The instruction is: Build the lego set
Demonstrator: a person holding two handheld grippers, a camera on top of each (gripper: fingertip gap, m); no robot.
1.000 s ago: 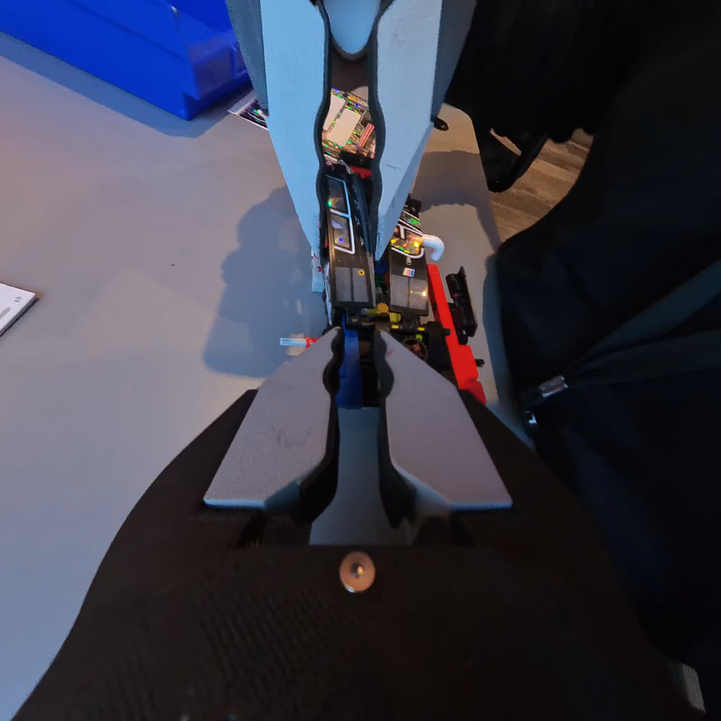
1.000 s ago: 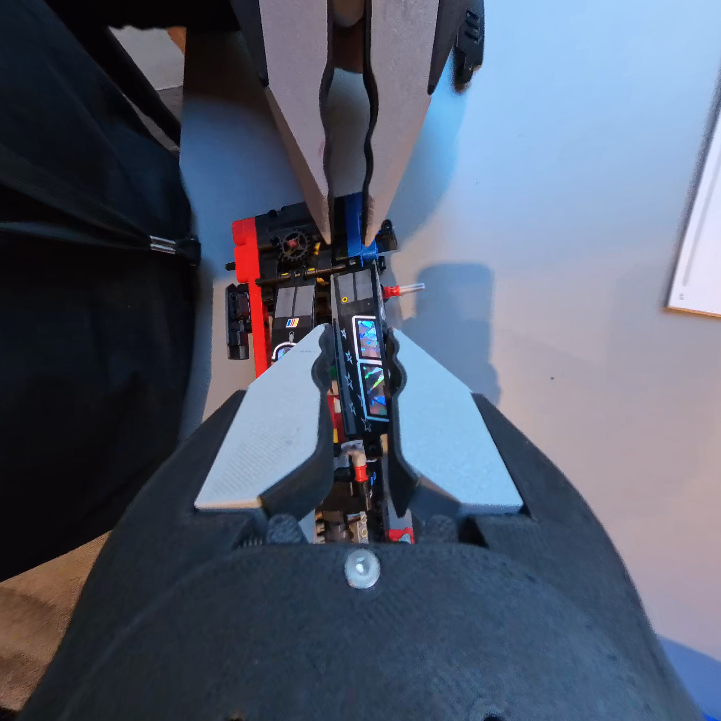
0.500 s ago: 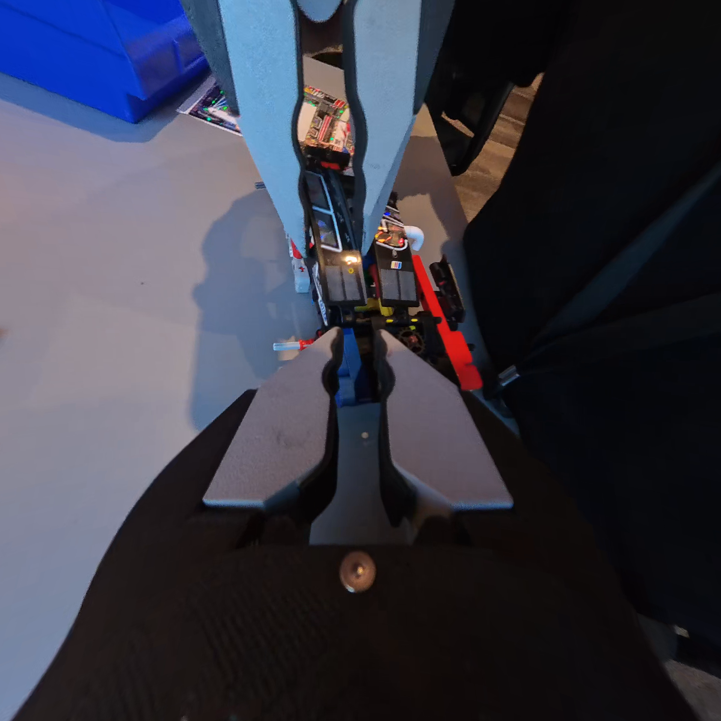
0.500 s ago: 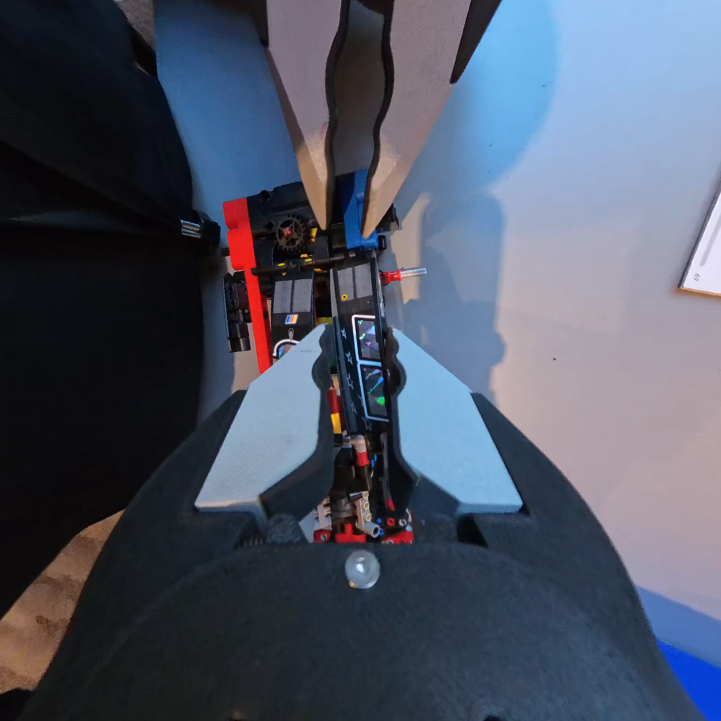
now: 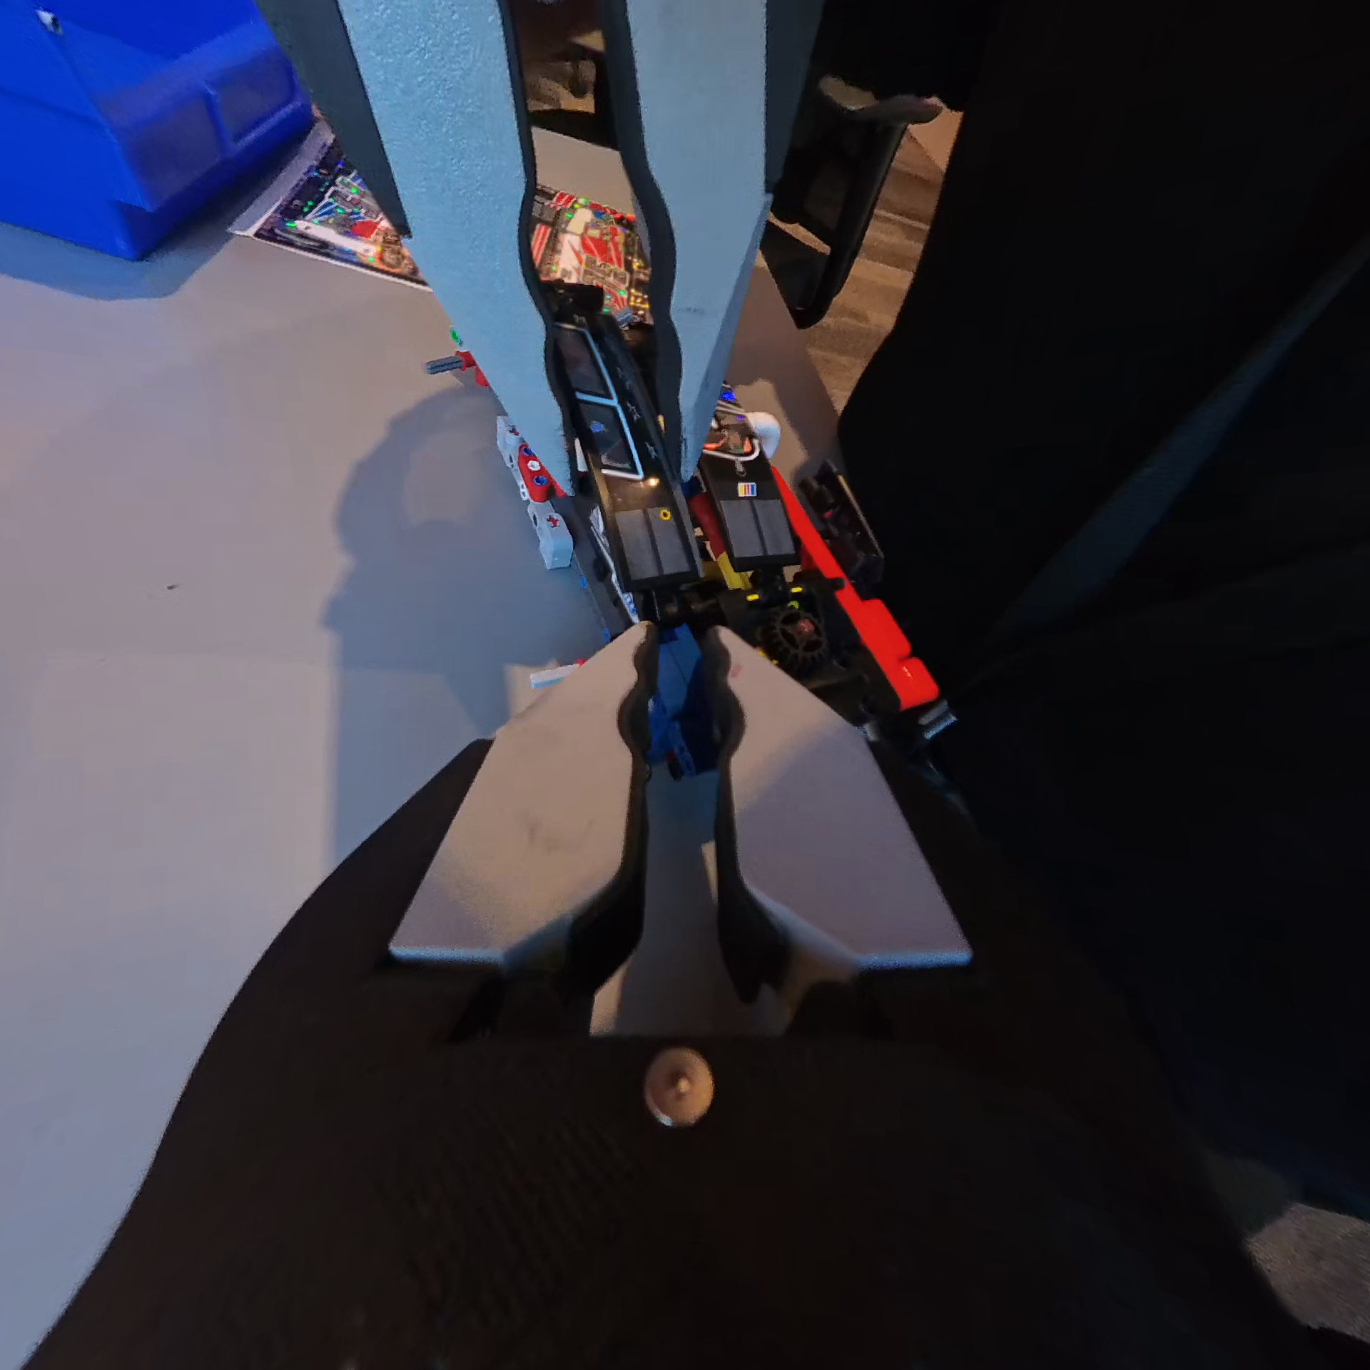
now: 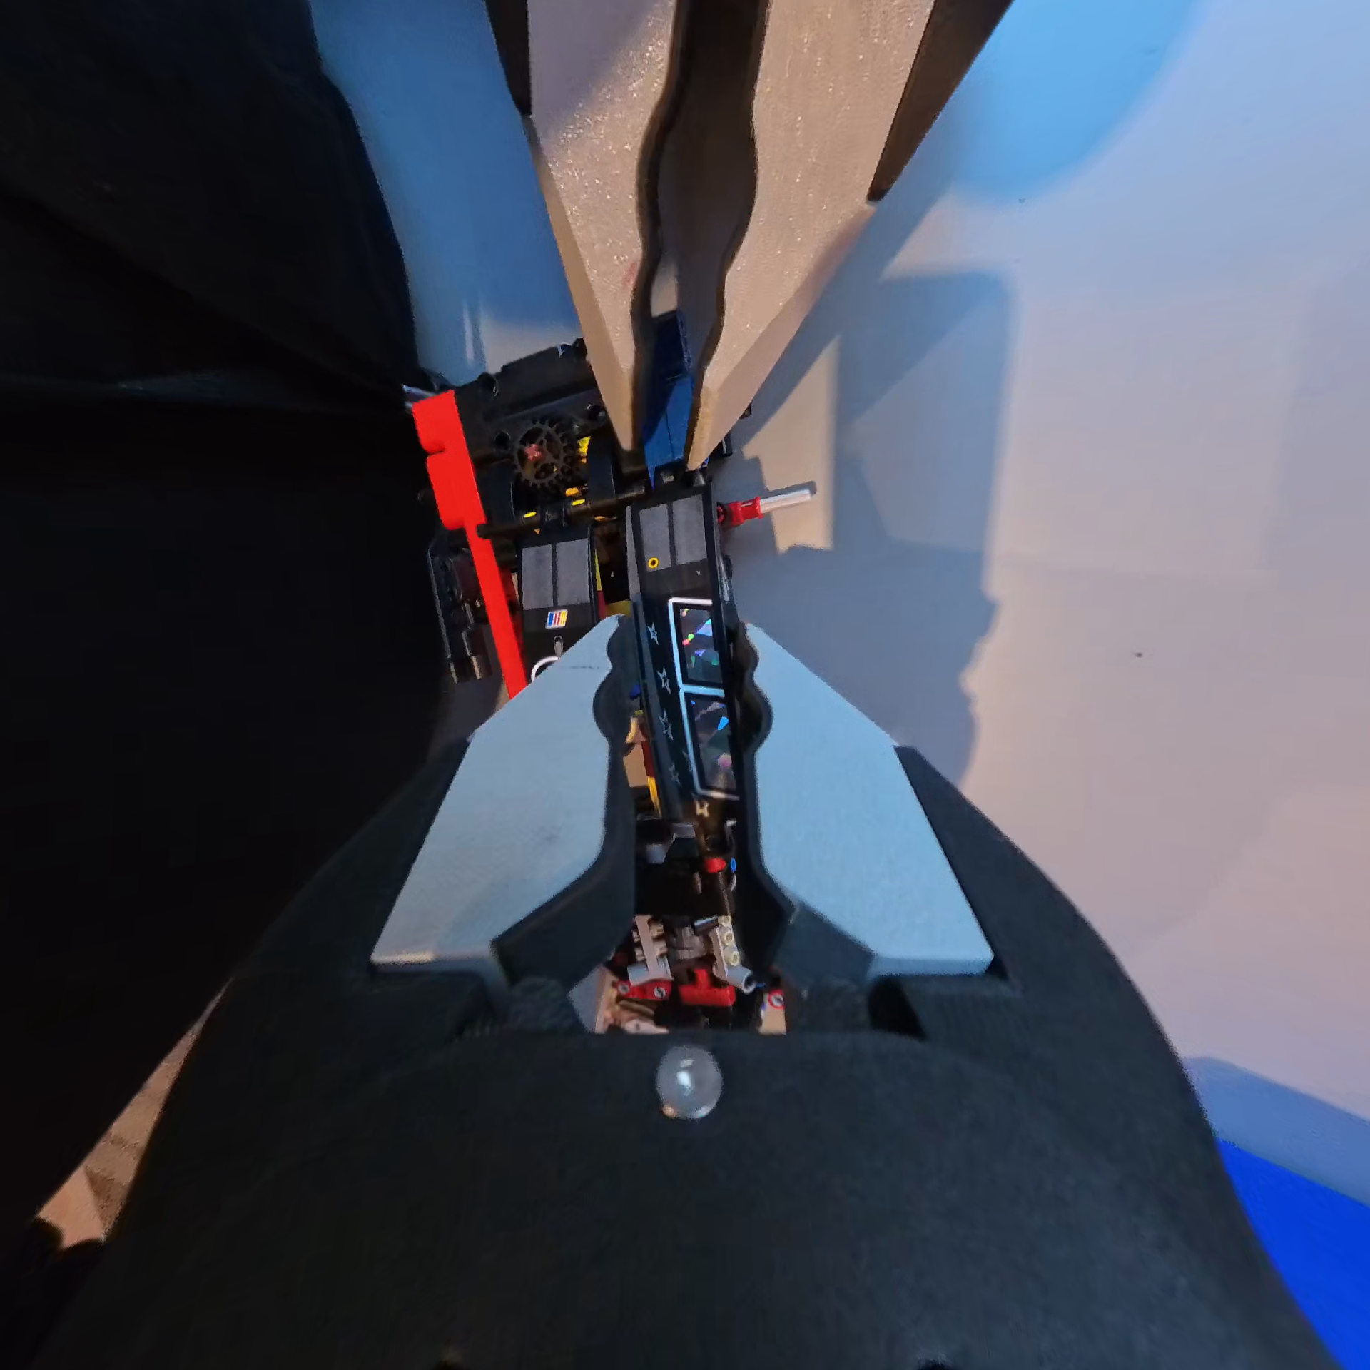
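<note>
The lego model (image 5: 749,534) is a long black car-like build with a red side beam (image 5: 852,615) and a black gear (image 5: 789,637). My left gripper (image 5: 680,637) is shut on a blue piece (image 5: 678,704) at the model's near end. My right gripper (image 5: 623,474) comes from the top of that view and is shut on a black panel with shiny stickers (image 5: 604,415). In the right wrist view my right gripper (image 6: 682,637) clamps that panel (image 6: 697,667). The left gripper (image 6: 661,452) holds the blue piece (image 6: 671,385) at the far end, beside the gear (image 6: 548,452).
A blue bin (image 5: 133,126) and a colourful sticker sheet (image 5: 333,215) lie at the back left of the grey table (image 5: 185,630). A red and grey pin (image 6: 771,500) sticks out of the model's side. Dark clothing (image 5: 1112,482) fills the side beyond the table's edge. My right fingertips sit around 5 cm from my left ones.
Both grippers keep their hold. The model and grippers have moved together towards the blue bin and sticker sheet. The white paper has left both views.
</note>
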